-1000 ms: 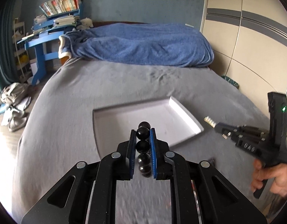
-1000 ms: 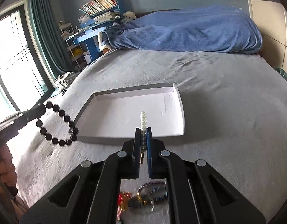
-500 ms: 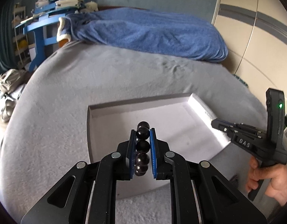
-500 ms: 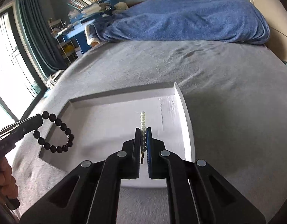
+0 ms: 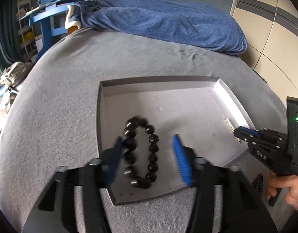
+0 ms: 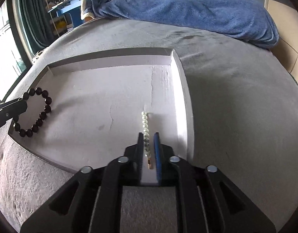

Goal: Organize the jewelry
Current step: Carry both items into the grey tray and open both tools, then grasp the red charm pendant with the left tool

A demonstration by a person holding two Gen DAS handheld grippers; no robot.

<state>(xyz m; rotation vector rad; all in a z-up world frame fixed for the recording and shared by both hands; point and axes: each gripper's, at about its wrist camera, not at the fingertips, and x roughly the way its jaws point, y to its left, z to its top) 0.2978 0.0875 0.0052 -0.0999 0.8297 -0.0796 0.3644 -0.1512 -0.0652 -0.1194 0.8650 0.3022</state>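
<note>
A black bead bracelet (image 5: 142, 152) lies in the near left corner of the white shallow tray (image 5: 222, 89) on the grey bed. My left gripper (image 5: 148, 155) is open, its blue pads wide apart on either side of the bracelet. The bracelet (image 6: 35, 112) also shows in the right wrist view beside the left gripper's tip (image 6: 11, 110). My right gripper (image 6: 148, 141) has its pads slightly apart around a white pearl strand (image 6: 145, 124) that rests on the tray floor (image 6: 102, 97) near its right wall. The right gripper (image 5: 244, 134) shows in the left wrist view, with the strand (image 5: 229, 123).
A blue blanket (image 5: 168, 21) lies heaped across the far end of the bed. A blue desk with books (image 5: 52, 13) stands at the far left. A small dark item (image 5: 258, 182) lies on the bed by the hand holding the right gripper.
Both grippers have moved down over the tray. My left gripper has opened and let the black bracelet drop onto the tray. My right gripper's pads have parted a little around the pearl strand.
</note>
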